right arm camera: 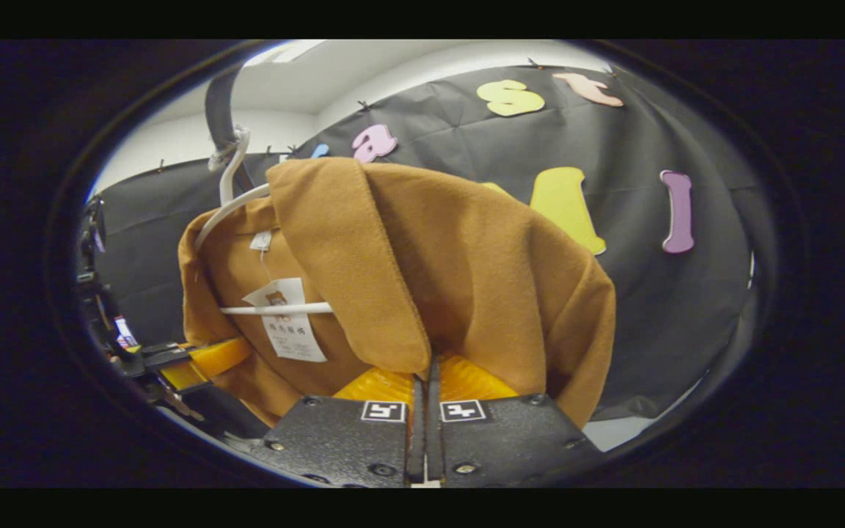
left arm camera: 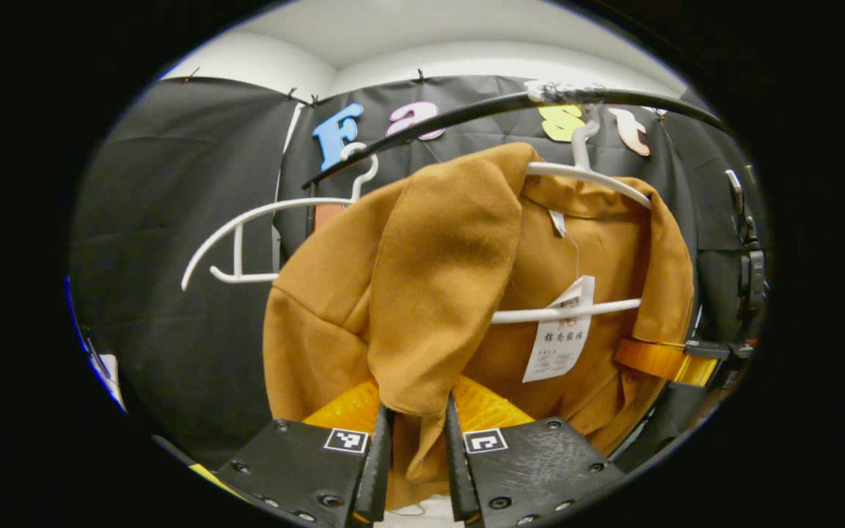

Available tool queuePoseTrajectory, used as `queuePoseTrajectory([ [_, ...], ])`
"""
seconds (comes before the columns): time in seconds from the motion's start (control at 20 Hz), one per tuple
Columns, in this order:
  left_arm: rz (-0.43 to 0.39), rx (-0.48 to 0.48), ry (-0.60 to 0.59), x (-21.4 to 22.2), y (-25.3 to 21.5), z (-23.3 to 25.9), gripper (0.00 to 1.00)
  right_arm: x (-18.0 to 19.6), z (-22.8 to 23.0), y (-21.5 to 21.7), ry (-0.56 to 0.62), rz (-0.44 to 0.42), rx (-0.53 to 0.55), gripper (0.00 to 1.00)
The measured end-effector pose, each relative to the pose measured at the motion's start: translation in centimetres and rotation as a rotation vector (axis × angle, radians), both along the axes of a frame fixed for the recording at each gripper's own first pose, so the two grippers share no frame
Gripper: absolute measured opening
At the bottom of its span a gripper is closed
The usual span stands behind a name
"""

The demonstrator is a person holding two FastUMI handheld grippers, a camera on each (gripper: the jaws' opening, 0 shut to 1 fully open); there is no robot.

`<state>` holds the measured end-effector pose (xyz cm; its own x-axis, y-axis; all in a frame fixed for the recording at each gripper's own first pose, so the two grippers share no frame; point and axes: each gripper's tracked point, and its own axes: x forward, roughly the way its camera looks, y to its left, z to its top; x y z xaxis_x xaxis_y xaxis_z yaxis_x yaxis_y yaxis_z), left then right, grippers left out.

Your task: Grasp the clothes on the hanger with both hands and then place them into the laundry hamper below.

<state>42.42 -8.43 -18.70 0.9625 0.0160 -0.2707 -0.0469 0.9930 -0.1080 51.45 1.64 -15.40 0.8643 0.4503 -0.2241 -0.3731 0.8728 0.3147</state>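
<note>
A brown jacket (left arm camera: 466, 293) is seen hung on a white hanger (left arm camera: 584, 172), itself hooked over a dark rail (left arm camera: 481, 110). A front edge of the jacket is pinched by the left hand-held gripper (left arm camera: 416, 433); the opposite lapel is clamped by the right hand-held gripper (right arm camera: 423, 400), fingers pressed nearly together. The grasping step is judged complete. Next, the jacket must be lifted clear of the hanger, then lowered. A second hanger (left arm camera: 261, 227) is noted beside it, bare.
</note>
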Motion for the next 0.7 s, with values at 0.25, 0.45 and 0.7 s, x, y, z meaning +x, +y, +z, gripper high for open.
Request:
queuePoseTrajectory([
  [0.25, 0.012, 0.030, 0.008, 0.1, 1.3, -0.1, 0.04, -0.2, -0.2, 0.3, 0.025, 0.143, 0.028, 0.04],
  [0.45, -0.010, -0.017, 0.009, -0.2, 1.2, 0.3, 0.05, -1.4, 0.1, 1.4, 0.046, 0.273, 0.104, 0.04],
  [0.7, -0.012, -0.037, -0.028, -2.0, 3.5, 2.2, 0.00, -4.8, 1.6, 1.5, 0.048, 0.477, 0.249, 0.04],
])
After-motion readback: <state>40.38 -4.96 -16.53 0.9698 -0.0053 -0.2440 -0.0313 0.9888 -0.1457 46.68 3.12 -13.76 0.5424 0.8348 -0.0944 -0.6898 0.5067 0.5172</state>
